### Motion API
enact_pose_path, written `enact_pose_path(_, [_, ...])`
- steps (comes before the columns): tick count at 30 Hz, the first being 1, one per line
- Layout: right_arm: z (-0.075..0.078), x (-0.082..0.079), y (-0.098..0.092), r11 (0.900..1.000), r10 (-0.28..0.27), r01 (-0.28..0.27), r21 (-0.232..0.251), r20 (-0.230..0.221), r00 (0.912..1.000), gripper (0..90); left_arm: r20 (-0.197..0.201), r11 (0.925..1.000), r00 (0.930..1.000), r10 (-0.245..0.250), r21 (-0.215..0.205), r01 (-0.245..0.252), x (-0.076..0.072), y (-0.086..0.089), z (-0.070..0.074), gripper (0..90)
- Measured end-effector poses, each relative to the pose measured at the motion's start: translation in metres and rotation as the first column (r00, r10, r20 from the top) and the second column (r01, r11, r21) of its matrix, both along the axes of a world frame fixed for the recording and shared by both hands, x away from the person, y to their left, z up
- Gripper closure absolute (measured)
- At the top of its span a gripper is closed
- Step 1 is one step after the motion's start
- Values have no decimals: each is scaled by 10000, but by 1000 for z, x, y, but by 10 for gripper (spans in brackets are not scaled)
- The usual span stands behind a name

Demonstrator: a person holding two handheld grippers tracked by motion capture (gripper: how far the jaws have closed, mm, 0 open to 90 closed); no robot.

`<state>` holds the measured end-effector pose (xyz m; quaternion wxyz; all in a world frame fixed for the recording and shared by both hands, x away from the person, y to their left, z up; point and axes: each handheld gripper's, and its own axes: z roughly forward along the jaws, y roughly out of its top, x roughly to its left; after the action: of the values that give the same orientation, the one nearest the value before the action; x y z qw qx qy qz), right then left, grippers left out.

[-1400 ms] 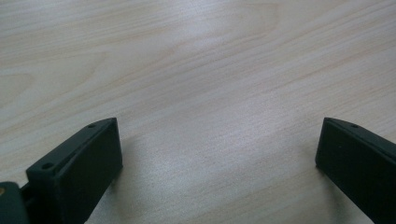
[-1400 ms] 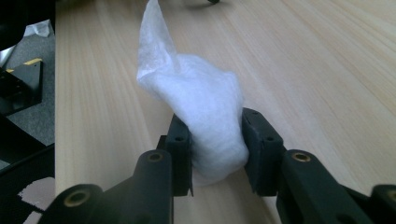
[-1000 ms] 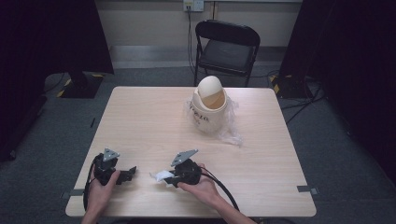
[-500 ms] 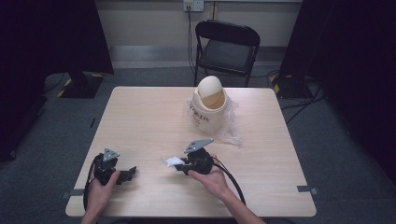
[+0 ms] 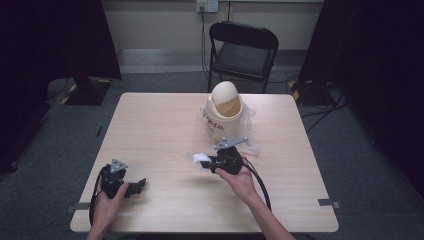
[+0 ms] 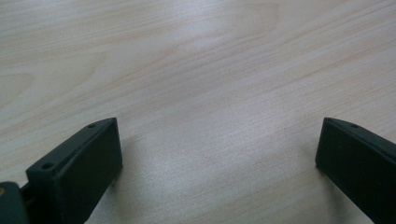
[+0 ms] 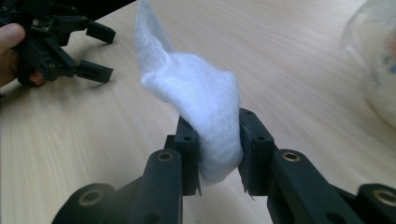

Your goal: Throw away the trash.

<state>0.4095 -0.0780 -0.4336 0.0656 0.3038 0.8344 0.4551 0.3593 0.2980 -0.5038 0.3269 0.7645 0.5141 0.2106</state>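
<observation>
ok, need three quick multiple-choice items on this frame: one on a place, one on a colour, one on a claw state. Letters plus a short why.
1. Where does the small lidded bin stand?
A. at the table's far side, near the chair
B. at the near left corner
C. on the floor

2. What colour is the soft wad in the right claw?
A. red
B. white
C. black

3. How does the left claw stand?
A. shut on the wad
B. shut on a cable
C. open, nothing between its jaws

Key:
1 A: the bin sits at the far part of the table, just before the chair.
2 B: the wad is white in the right gripper view, pinched by the right claw.
3 C: the left claw shows jaws wide apart over bare wood.
</observation>
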Motion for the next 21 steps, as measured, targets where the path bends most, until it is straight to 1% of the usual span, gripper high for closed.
enact_pose_path(4, [4,4,-8,9997,-242,242,52,35,9997,734,-2,10000,10000,0,0,0,0,0,0,0])
enact_pose_path(8, [6,7,-12,9993,-367,367,4,61,9993,739,0,10000,10000,3,0,-3,0,0,0,0])
enact_pose_path(11, [11,11,-15,9981,-608,608,-46,105,9981,742,-1,10000,10000,2,-2,-2,0,0,0,0])
enact_pose_path(15, [20,19,-21,9954,-929,935,-203,293,9952,743,-3,10000,10000,4,2,-4,0,0,0,0])
enact_pose_path(18, [25,27,-26,9930,-1153,1163,-227,419,9924,743,-2,10000,10000,6,2,-6,0,0,0,0])
enact_pose_path(21, [29,35,-31,9907,-1333,1344,-233,449,9901,743,-5,10000,10000,5,3,-5,0,0,0,0])
